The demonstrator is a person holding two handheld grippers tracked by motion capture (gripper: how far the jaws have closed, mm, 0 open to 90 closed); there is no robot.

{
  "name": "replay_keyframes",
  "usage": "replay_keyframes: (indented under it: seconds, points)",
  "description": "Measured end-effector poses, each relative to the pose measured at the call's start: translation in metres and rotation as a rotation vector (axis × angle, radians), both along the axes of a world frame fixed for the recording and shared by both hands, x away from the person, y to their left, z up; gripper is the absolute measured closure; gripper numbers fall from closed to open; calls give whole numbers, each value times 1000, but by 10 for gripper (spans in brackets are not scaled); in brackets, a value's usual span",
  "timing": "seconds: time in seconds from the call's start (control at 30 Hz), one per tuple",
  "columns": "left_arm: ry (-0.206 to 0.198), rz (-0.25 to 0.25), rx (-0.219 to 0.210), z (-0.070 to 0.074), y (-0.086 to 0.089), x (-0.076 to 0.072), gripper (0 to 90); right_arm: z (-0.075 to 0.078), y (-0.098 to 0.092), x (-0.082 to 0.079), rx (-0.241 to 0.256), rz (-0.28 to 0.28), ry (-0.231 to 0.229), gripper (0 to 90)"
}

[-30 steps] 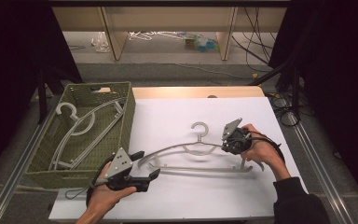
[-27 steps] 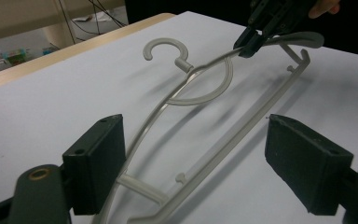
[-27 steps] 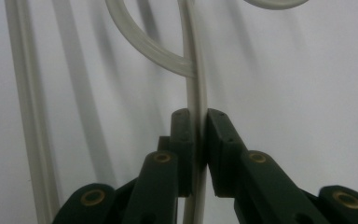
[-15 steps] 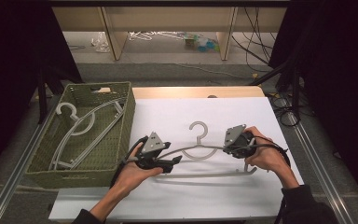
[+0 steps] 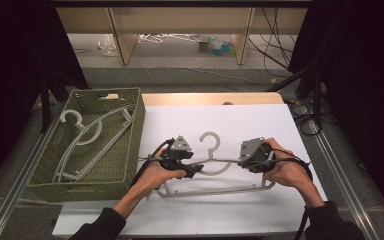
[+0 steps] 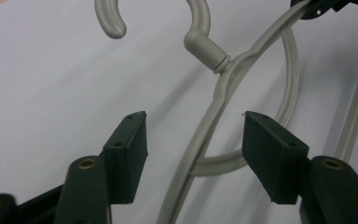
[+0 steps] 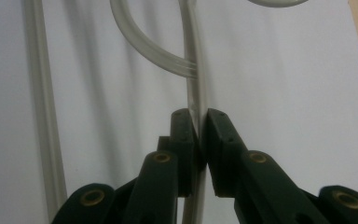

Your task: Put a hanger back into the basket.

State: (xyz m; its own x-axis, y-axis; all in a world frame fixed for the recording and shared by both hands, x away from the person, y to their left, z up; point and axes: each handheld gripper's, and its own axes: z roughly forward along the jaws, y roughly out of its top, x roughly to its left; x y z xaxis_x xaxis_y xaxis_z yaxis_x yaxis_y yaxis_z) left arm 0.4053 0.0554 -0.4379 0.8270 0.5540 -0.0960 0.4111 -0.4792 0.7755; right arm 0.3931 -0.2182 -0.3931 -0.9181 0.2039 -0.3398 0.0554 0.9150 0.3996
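High view, left to right. Green woven basket [image 5: 87, 172] sits at the table's left edge, on the bare strip beside the white sheet [image 5: 260, 125]. Inside it lies one pale grey hanger, the basket hanger [image 5: 92, 137], hook toward the far left corner.

Just right of the basket, the left gripper [image 5: 192, 170] is held in the person's left hand [image 5: 155, 175] over the left shoulder of the table hanger [image 5: 215, 162]. Left gripper view: jaws stand apart, one to each side of the hanger's shoulder arm [image 6: 200, 140], neither pad touching it. Neck joint and hook [image 6: 198, 28] lie just beyond the jaw tips.

Table hanger lies on the white sheet, roughly mid-table near the person's edge, hook pointing away from the person, bottom bar [image 5: 215, 191] nearest the person.

Right gripper [image 5: 244, 161], in the right hand [image 5: 287, 170], is at the hanger's right shoulder. Right gripper view: jaws closed tight on the shoulder arm [image 7: 193, 88], which runs straight out between the pads; the curved inner loop [image 7: 144, 44] joins it just past the tips. Bottom bar [image 7: 42, 116] runs along the left of that view.

Whether the hanger's right end is lifted off the sheet: cannot tell.
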Motion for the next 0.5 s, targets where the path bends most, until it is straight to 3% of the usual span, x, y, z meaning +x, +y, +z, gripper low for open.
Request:
replay_keyframes:
  seconds: [0.07,0.13,0.2,0.23,0.4,0.5]
  points:
    - [-1,-9,8,1,-1,2,452,1,1,-1,-3,14,6,817]
    - [29,-35,-10,-1,-5,3,482,2,2,-1,-2,23,-11,817]
    - [19,-60,10,0,-7,5,505,2,3,-2,2,26,-6,818]
    - [28,-56,-8,0,-9,5,531,2,3,-2,1,29,-8,818]
    - [35,-107,13,-3,-14,7,605,3,5,-4,11,42,-4,817]
    - [28,-145,-4,-1,-16,6,712,3,5,-5,11,45,-4,817]
